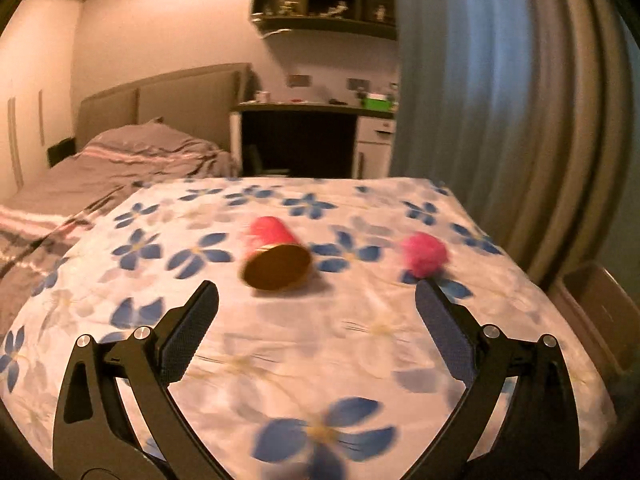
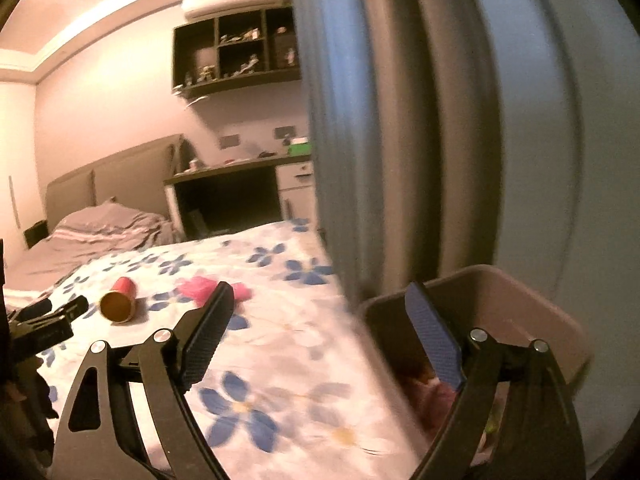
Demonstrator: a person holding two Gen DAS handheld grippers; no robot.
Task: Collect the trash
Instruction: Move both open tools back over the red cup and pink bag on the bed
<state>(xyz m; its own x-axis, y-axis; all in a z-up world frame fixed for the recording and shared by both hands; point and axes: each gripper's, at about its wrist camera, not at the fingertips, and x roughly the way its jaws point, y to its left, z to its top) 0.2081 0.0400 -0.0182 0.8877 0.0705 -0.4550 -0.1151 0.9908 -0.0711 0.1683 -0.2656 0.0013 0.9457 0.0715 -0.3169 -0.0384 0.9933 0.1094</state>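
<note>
Left gripper (image 1: 316, 292): jaws spread wide with nothing between them, tipped slightly down over the white tablecloth with blue flowers (image 1: 280, 360).
Right gripper (image 2: 320, 296): released and empty, angled slightly down, straddling the table's right edge and the bin's near left rim.
Red paper cup with a brown inside (image 1: 276, 256): lying on its side mid-table, mouth toward the left gripper, just beyond its fingertips.
Crumpled pink paper ball (image 1: 424, 254): right of the cup, touching nothing, just past the left gripper's right finger (image 1: 444, 328).
Brown open bin (image 2: 520, 300): beside the table's right edge, against the grey curtain (image 2: 400, 120), pinkish scraps inside.
</note>
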